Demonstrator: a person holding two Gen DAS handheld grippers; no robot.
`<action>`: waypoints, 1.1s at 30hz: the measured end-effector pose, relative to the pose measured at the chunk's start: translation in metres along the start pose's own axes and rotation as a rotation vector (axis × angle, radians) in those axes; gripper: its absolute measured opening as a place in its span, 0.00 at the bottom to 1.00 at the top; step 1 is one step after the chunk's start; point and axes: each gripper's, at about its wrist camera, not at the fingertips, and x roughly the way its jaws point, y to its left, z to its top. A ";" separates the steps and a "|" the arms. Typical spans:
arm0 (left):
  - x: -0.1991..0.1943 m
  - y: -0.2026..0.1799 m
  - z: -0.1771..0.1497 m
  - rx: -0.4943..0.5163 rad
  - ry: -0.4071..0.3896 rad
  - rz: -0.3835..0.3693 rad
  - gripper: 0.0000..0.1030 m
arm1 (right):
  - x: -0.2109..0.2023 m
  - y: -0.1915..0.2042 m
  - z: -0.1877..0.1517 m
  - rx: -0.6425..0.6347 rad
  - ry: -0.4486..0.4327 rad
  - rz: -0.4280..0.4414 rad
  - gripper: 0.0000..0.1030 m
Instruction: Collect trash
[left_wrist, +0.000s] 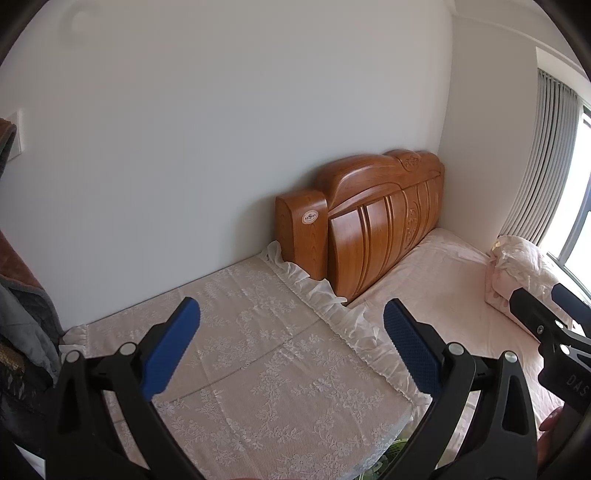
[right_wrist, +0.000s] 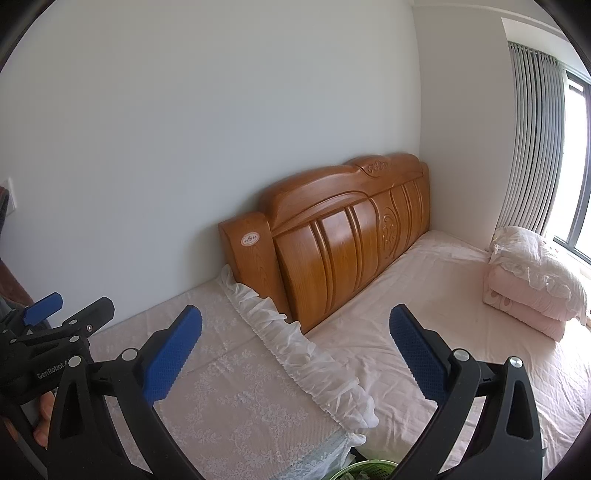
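Left gripper (left_wrist: 291, 347) wide open, holding nothing, above lace tabletop (left_wrist: 258, 354), right gripper (right_wrist: 295, 350) likewise wide and empty, one green basket (right_wrist: 369, 470) below, no trash discernible, one headboard (right_wrist: 332, 236), one folded quilt (right_wrist: 532, 280).

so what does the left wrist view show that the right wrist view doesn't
Only the left wrist view shows the brown and grey fabric bunched at its left edge, plus the right tool entering from the right. Only the right wrist view shows the whole folded pink quilt stack, the green basket rim at the bottom, and the left tool entering from the left. Both share the carved wooden headboard, lace cover, white wall and grey curtain, each framed by its own open blue-padded tool.
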 end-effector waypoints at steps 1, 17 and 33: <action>0.000 0.000 0.000 0.000 0.000 0.001 0.92 | 0.000 0.000 0.000 0.000 0.000 0.001 0.98; 0.002 -0.001 -0.001 0.002 0.008 0.003 0.92 | 0.002 0.000 -0.001 -0.001 0.005 0.000 0.98; 0.002 -0.001 -0.002 -0.002 0.012 0.004 0.92 | 0.003 -0.002 -0.001 -0.001 0.009 0.001 0.98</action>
